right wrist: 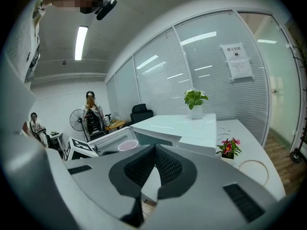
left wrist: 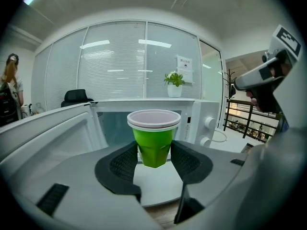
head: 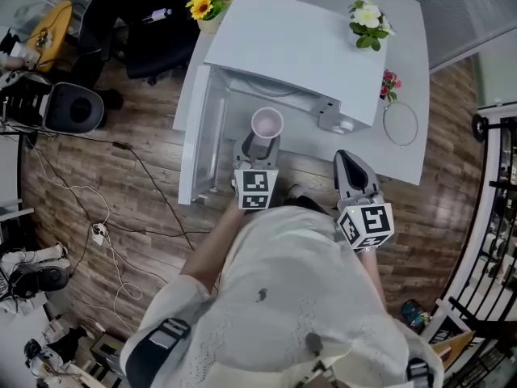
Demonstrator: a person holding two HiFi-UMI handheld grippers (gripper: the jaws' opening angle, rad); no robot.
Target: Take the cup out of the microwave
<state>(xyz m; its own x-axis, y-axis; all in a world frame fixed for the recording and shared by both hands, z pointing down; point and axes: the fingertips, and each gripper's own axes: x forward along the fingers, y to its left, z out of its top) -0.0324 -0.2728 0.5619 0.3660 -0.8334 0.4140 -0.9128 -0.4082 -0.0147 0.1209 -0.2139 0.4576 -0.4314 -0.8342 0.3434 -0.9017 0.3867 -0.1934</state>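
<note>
Head view gives us the white table (head: 404, 148) carrying the microwave (head: 307, 51), its door (head: 200, 136) swung open toward the table's left edge. We judge the withdrawal step to be in hand. The cup (left wrist: 153, 135) hangs at the oven's mouth, near the table's front edge, clamped low on its sides by our left gripper (left wrist: 154, 158). Its long axis stands vertical, rim up, narrow base down. Our right gripper (right wrist: 152, 163) is pinched together on nothing. Next we need a level pull clear, then a bare spot for setting down.
</note>
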